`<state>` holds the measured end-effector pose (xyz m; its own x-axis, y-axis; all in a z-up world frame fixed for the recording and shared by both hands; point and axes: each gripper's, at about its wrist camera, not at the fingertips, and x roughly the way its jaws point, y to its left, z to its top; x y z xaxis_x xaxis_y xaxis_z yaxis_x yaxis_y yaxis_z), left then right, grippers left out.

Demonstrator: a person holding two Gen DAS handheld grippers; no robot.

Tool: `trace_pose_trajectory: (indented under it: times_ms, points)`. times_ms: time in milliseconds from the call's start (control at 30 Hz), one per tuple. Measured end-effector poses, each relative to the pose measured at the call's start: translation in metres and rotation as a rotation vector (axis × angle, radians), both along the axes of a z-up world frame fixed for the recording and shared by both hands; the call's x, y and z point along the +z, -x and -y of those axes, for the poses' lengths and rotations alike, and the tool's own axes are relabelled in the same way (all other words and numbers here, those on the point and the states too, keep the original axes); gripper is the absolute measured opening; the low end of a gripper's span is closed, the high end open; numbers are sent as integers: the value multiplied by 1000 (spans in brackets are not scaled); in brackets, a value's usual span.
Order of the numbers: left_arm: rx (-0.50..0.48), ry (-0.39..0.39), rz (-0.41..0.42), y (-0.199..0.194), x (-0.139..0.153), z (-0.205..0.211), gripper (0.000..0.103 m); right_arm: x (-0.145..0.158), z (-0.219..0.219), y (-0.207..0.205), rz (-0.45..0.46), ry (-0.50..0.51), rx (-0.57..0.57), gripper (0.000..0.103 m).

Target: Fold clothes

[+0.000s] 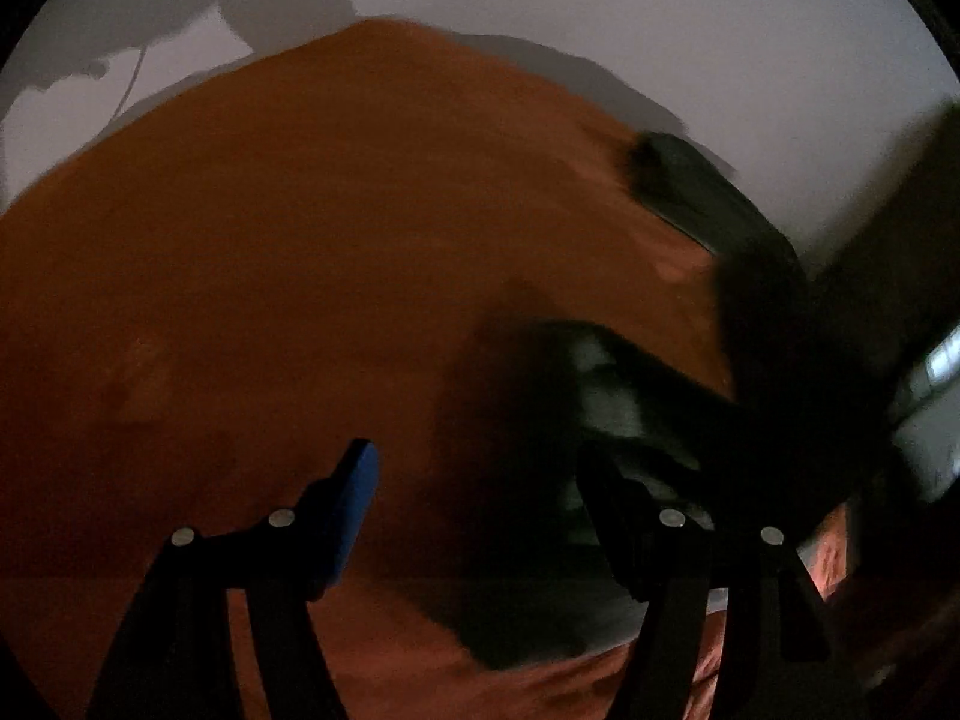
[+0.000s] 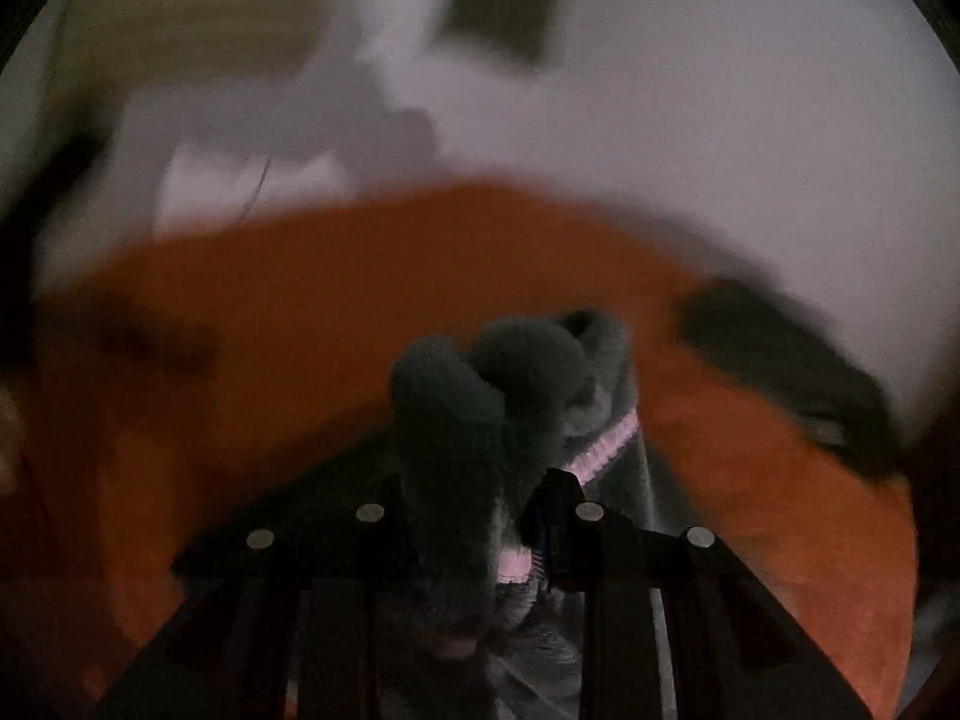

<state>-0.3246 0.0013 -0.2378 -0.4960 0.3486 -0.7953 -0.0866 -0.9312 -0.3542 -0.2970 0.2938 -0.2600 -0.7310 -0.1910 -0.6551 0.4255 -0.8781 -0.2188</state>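
Grey-green fleecy clothing [image 2: 474, 420], trimmed with a pale pink zip-like strip, sits bunched right between the jaws of the right claw [image 2: 480, 516], which are clenched on it; the fabric bulges up in soft rolls just ahead of the fingers and trails back under the claw. From the left wrist view, the left claw [image 1: 480, 480] stands released, its blue-padded finger and dark finger well apart with nothing between them, hanging over the orange surface [image 1: 270, 252], probably a sheet or table cover, though blur leaves that unsure. Just beyond its right finger lies a dark, crumpled mass with pale patches, most likely the same garment [image 1: 606, 396], resting on the orange surface and partly hidden by a blurred dark shape at the right edge. Farther off, near the far right edge of the orange surface, a separate dark item [image 1: 678, 180] lies flat; whether it is a folded piece cannot be told. Behind everything is a pale wall [image 1: 660, 30]. Judging by the bunched, unshaped cloth, folding looks barely begun: the garment is gripped but not spread, and no clean fold is visible.
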Motion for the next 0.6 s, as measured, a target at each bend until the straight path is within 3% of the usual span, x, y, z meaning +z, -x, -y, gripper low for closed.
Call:
trace_pose_trajectory:
  times_ms: [33,133,233,333,433,467,500,600]
  points:
    - [13,-2,4,-2,-1,7,69,-35,29,3,83,-77,55,25]
    - [22,-1,6,-6,-1,14,69,-67,59,-19,7,-243,94,28]
    - [-6,21,-4,-4,-1,7,69,-62,43,-24,-56,-222,100,29]
    - [-34,24,4,9,-6,-2,69,-53,34,-19,-2,-135,114,31]
    - [-77,6,18,20,-8,-16,69,-52,26,10,120,-49,160,45]
    - [-98,3,14,23,-7,-24,69,-47,21,9,185,26,199,58]
    - [-122,-1,11,26,-5,-31,69,-36,12,5,236,129,244,64]
    - [-179,-30,-20,33,5,-53,69,-6,-18,-7,250,287,292,65]
